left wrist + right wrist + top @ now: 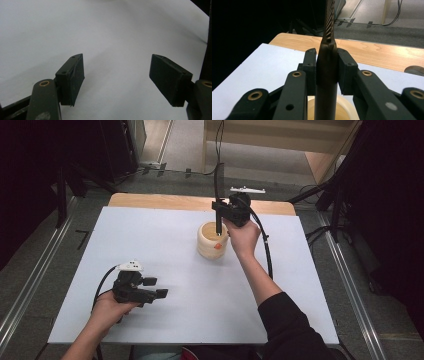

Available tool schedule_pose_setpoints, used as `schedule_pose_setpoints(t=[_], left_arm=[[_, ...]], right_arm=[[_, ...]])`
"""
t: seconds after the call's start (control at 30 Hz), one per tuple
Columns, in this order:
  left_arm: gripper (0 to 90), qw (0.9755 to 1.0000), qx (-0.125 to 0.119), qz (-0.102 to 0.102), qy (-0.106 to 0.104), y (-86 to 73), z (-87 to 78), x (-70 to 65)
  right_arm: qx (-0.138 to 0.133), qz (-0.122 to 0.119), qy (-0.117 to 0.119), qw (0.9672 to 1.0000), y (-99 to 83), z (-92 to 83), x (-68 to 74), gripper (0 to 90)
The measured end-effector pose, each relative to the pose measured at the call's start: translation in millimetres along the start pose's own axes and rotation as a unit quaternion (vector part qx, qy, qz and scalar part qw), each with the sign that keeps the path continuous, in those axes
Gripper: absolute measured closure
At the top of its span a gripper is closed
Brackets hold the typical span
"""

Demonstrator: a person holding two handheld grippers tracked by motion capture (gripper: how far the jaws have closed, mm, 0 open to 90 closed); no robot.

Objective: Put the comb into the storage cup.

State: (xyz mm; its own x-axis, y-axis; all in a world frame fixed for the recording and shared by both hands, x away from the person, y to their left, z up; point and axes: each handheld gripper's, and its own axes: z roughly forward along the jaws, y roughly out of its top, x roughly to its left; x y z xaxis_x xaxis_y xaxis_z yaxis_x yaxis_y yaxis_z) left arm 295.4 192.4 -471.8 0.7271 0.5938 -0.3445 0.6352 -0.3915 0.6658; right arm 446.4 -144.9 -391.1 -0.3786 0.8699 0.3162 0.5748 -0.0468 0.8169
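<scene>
Right hand-held gripper (218,209) clamped a dark rod-like tool (327,65), held upright with its lower end inside the wooden cup (212,241) mid-bench (150,240). Left hand-held gripper (116,75) sat low over the bench near the front-left, jaws wide, holding nothing.

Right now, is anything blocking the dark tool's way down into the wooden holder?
Nothing visible. The right gripper holds the tool upright, its lower end already at the open mouth of the holder. The left gripper waits well aside.

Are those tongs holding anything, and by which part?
The right tongs clamp a dark upright tool by its smooth handle, below the ridged blade, over a wooden holder. The left tongs hold nothing.
</scene>
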Motion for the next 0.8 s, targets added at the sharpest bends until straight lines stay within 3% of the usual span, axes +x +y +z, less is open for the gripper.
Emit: schedule_pose_setpoints(t=[0.8], left_arm=[[28.7, 1.0000, 0.000, 0.000, -0.001, -0.1, 0.8, -0.3]], right_arm=[[0.004, 0.000, -0.002, 1.0000, -17.2, 5.5, -4.8, 70.0]])
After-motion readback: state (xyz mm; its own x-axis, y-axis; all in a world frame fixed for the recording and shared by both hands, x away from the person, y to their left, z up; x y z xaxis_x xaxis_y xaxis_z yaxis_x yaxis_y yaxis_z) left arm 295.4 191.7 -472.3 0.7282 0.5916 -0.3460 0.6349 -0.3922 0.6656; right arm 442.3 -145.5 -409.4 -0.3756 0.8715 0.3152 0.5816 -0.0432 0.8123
